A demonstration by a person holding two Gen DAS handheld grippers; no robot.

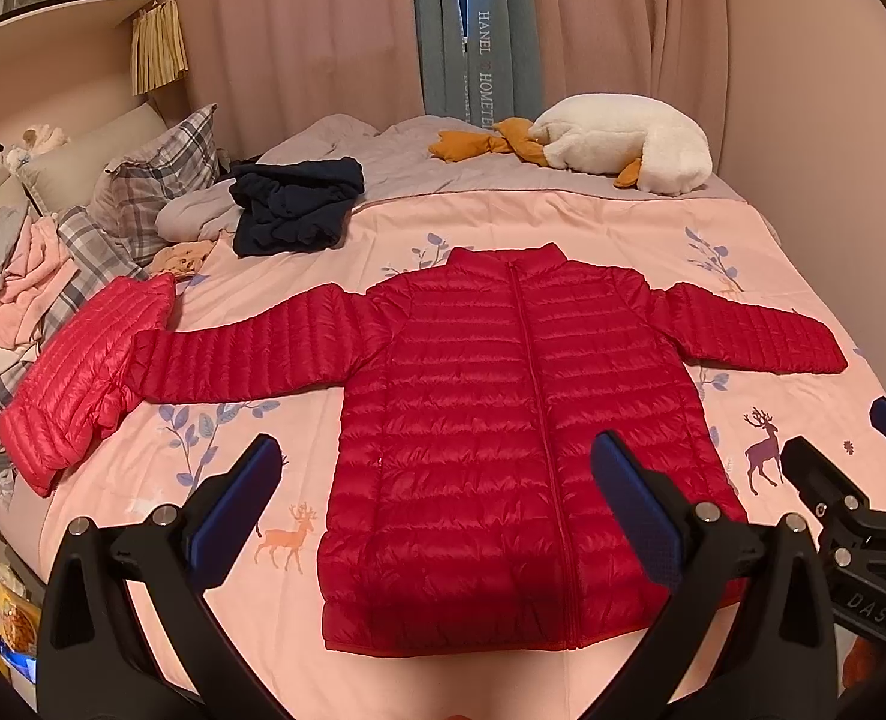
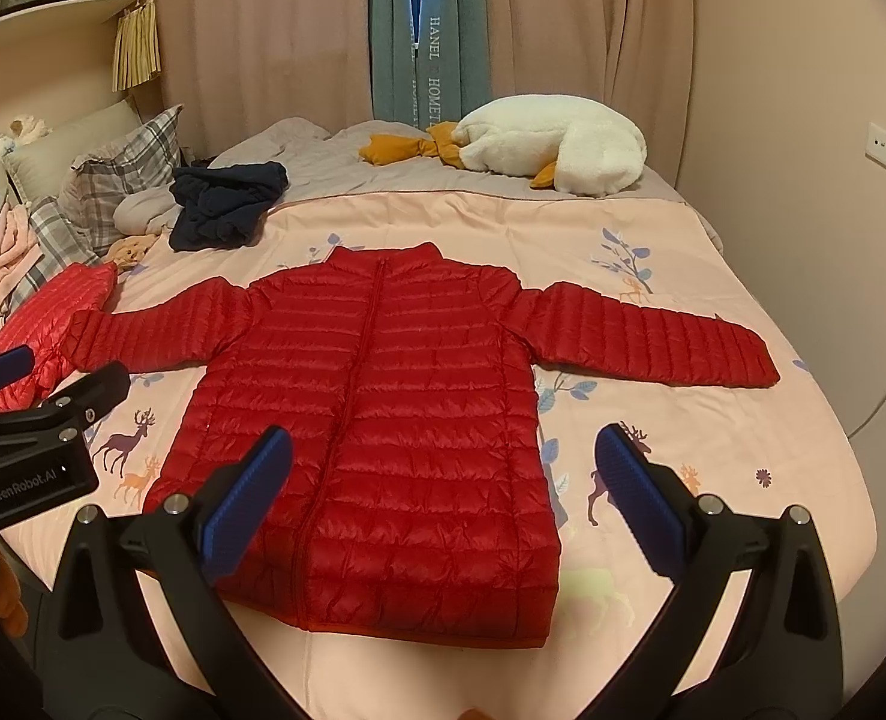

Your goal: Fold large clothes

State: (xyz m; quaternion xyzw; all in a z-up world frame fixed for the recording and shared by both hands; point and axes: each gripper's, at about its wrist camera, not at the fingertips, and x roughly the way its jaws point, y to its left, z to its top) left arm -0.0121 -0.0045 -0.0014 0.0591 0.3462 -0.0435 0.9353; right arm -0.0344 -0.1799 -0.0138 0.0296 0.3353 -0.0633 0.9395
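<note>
A red quilted down jacket (image 1: 490,420) lies flat and zipped on the pink bedspread (image 1: 502,222), front up, both sleeves spread out sideways. It also shows in the right wrist view (image 2: 395,420). My left gripper (image 1: 437,480) is open and empty above the jacket's lower hem, left of centre. My right gripper (image 2: 443,468) is open and empty above the hem's right corner. The right gripper also shows in the left wrist view (image 1: 844,450), at the right edge. The left gripper shows in the right wrist view (image 2: 53,372), at the left edge.
A second, pinker down jacket (image 1: 83,372) lies folded at the bed's left side. A dark navy garment (image 1: 293,204) is bunched behind it. A white plush goose (image 1: 616,141) lies at the far side. Plaid pillows (image 1: 155,180) and loose clothes (image 1: 17,288) pile at the left.
</note>
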